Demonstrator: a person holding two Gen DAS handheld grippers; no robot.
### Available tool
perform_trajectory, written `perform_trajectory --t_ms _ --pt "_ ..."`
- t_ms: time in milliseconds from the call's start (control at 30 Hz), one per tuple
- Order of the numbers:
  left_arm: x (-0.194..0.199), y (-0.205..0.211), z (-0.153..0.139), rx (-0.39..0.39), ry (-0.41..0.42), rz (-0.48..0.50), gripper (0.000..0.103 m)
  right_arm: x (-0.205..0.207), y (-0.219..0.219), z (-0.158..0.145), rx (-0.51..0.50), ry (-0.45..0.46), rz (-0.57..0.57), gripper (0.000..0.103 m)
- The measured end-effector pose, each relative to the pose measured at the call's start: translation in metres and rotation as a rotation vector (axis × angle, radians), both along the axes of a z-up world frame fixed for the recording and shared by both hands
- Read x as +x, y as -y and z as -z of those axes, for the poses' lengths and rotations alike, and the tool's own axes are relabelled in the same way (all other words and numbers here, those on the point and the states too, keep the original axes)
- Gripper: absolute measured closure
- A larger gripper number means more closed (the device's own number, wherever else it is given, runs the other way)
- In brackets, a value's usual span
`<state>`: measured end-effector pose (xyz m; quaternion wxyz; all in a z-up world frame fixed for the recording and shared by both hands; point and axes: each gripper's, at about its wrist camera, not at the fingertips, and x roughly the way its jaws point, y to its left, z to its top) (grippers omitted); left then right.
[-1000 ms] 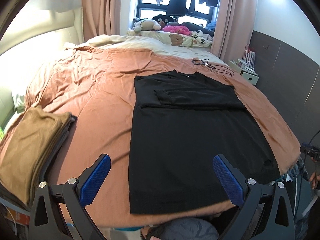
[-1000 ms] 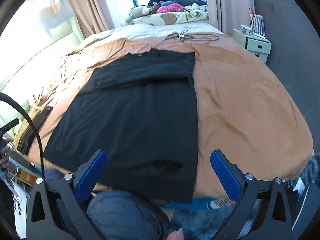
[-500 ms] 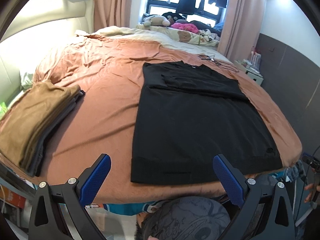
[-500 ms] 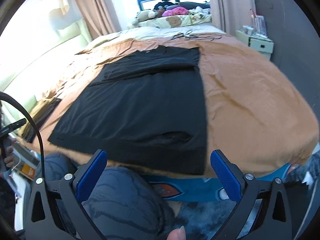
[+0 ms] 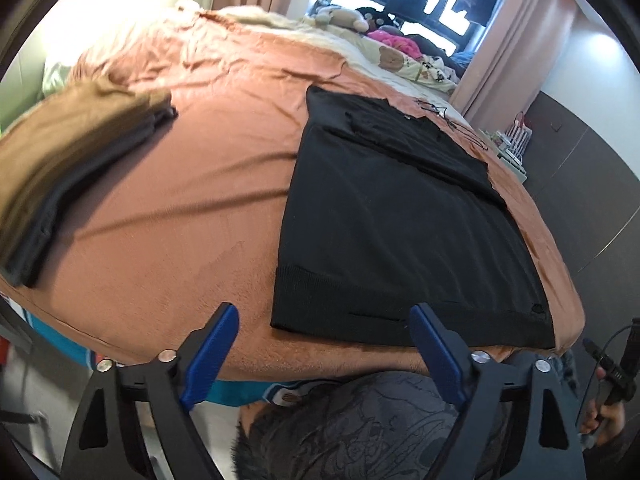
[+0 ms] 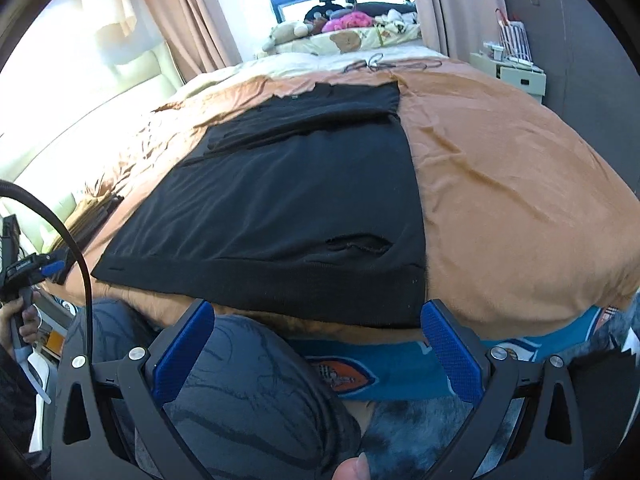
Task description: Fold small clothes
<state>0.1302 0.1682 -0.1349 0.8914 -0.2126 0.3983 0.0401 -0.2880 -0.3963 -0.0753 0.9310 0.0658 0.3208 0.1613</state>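
Observation:
A black top point(image 5: 400, 224) lies flat on the brown bedspread point(image 5: 168, 216), sleeves folded in near the collar, ribbed hem at the near bed edge. It also shows in the right wrist view point(image 6: 296, 200). My left gripper point(image 5: 324, 354) is open and empty, low at the bed's near edge, in front of the hem's left corner. My right gripper point(image 6: 316, 346) is open and empty, just below and in front of the hem's right part.
A stack of folded brown and grey clothes point(image 5: 60, 168) lies on the bed's left side. Soft toys and bedding point(image 5: 384, 48) are piled at the far end by the window. A black cable point(image 6: 384, 65) lies past the collar. A nightstand point(image 6: 516, 74) stands at right.
Both grippers have dropped and pulled back toward the near bed edge, so the hem now sits just ahead of the fingers. The top has not moved. Both stay open.

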Motion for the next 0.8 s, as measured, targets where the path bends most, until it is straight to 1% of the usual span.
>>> perform_trajectory --t_ms 67,133,200,233,300,533,600,667,700,733,767,800 --pt "0.003 -0.002 0.008 -0.007 -0.021 -0.002 0.025 0.002 0.002 0.005 0.014 0.007 0.016 0.000" --pt "0.008 -0.005 0.017 -0.026 -0.046 -0.002 0.031 0.006 0.007 0.014 0.031 -0.013 0.039 0.000" --pt "0.012 -0.007 0.025 -0.037 -0.069 -0.002 0.038 0.010 0.010 0.024 0.028 -0.042 0.056 0.000" --pt "0.014 -0.008 0.027 -0.040 -0.077 -0.001 0.039 0.014 0.012 0.029 0.025 -0.056 0.067 0.000" --pt "0.018 -0.010 0.033 -0.053 -0.095 0.004 0.043 0.020 0.016 0.032 0.032 -0.054 0.063 0.000" --pt "0.031 -0.011 0.048 -0.082 -0.140 0.012 0.049 0.049 0.032 0.057 0.135 -0.119 0.074 0.001" --pt "0.033 -0.011 0.051 -0.094 -0.151 0.006 0.051 0.056 0.035 0.064 0.173 -0.136 0.065 0.008" --pt "0.034 -0.012 0.053 -0.103 -0.157 0.000 0.055 0.064 0.037 0.072 0.213 -0.154 0.052 0.022" --pt "0.035 -0.013 0.054 -0.109 -0.159 -0.003 0.056 0.066 0.038 0.074 0.225 -0.162 0.054 0.025" --pt "0.035 -0.015 0.055 -0.113 -0.161 -0.006 0.057 0.069 0.039 0.078 0.237 -0.169 0.056 0.031" --pt "0.035 -0.016 0.056 -0.114 -0.164 -0.009 0.060 0.072 0.040 0.080 0.251 -0.175 0.058 0.034" --pt "0.035 -0.017 0.057 -0.115 -0.166 -0.010 0.062 0.073 0.041 0.082 0.263 -0.170 0.059 0.034"
